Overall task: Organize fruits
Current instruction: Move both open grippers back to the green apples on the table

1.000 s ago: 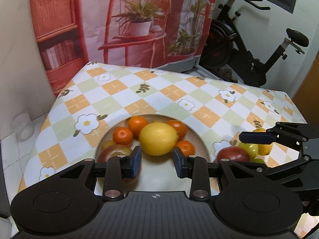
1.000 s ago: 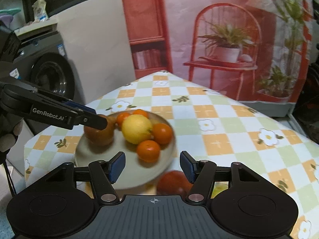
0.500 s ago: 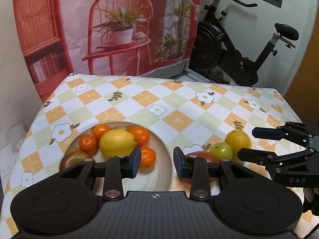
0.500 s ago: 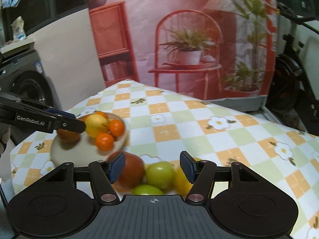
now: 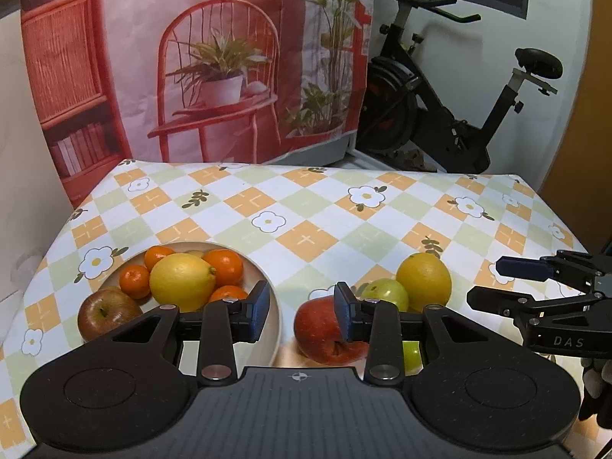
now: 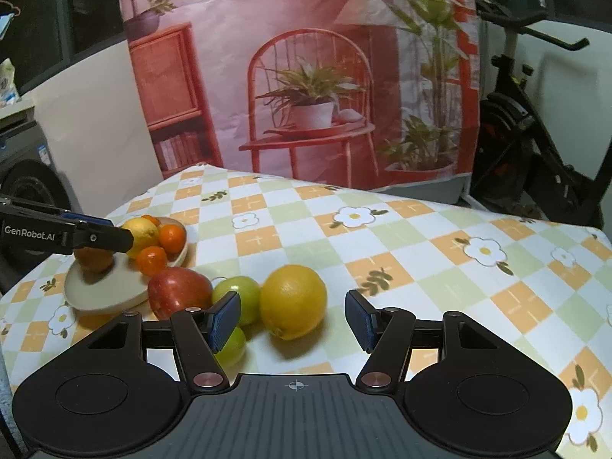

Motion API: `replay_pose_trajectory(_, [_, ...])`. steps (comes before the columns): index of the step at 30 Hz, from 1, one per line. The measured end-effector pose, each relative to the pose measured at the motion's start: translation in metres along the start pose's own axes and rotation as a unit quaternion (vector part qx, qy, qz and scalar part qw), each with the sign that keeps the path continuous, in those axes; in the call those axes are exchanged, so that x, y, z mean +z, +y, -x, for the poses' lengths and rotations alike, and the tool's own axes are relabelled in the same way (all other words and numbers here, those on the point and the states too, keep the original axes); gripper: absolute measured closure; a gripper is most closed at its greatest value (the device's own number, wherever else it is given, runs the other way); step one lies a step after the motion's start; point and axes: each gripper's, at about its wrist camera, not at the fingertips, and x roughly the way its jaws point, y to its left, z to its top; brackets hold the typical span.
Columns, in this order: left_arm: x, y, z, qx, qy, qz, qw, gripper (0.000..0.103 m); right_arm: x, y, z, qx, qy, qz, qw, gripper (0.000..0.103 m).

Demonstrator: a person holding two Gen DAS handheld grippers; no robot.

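A beige plate (image 5: 273,315) at the table's front left holds a lemon (image 5: 181,281), several small oranges (image 5: 225,266) and a brownish apple (image 5: 107,311). Right of it on the cloth lie a red apple (image 5: 319,331), two green apples (image 5: 386,294) and a large orange (image 5: 424,279). My left gripper (image 5: 300,315) is open and empty, above the gap between plate and red apple. My right gripper (image 6: 292,319) is open and empty, just in front of the large orange (image 6: 293,300). The plate (image 6: 107,287) and red apple (image 6: 178,290) lie to its left.
The table has a checked flower tablecloth (image 5: 306,214). A printed backdrop (image 5: 199,61) hangs behind it, with an exercise bike (image 5: 451,114) at the back right. A washing machine (image 6: 26,179) stands at the left. My right gripper shows in the left wrist view (image 5: 493,283).
Both grippers have swung to the right, from over the plate toward the loose fruit. The right gripper now faces the large orange. Both stayed open and empty.
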Motion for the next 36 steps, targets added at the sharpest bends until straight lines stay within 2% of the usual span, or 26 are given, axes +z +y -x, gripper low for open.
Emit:
replay_pose_trajectory(6, [-0.015,-0.011,0.003,0.007,-0.005,-0.001,1.0,0.064,-0.016,0.004,-0.001,0.004,-0.008,-0.013,1.0,0.047])
replay_pose_trajectory(13, [-0.034,-0.01,0.011,0.035,-0.021,0.0,0.9992,0.063,-0.031,0.023,-0.004,0.002,-0.023,0.012,1.0,0.047])
replay_pose_trajectory(15, [-0.035,-0.007,0.012,0.043,-0.025,0.005,0.9988,0.058,-0.032,0.024,-0.005,-0.003,-0.028,0.013,1.0,0.047])
replay_pose_trajectory(20, [-0.033,-0.005,0.018,0.051,-0.04,0.014,0.9978,0.057,-0.03,0.019,-0.005,-0.01,-0.037,0.01,0.999,0.047])
replay_pose_trajectory(26, [-0.039,-0.01,0.017,0.048,-0.038,0.011,0.9981,0.057,-0.033,0.024,-0.007,0.011,-0.035,0.001,0.999,0.047])
replay_pose_trajectory(36, [-0.045,-0.005,0.016,0.057,-0.033,0.018,0.9977,0.057,-0.038,0.049,-0.031,0.045,-0.006,0.022,0.999,0.047])
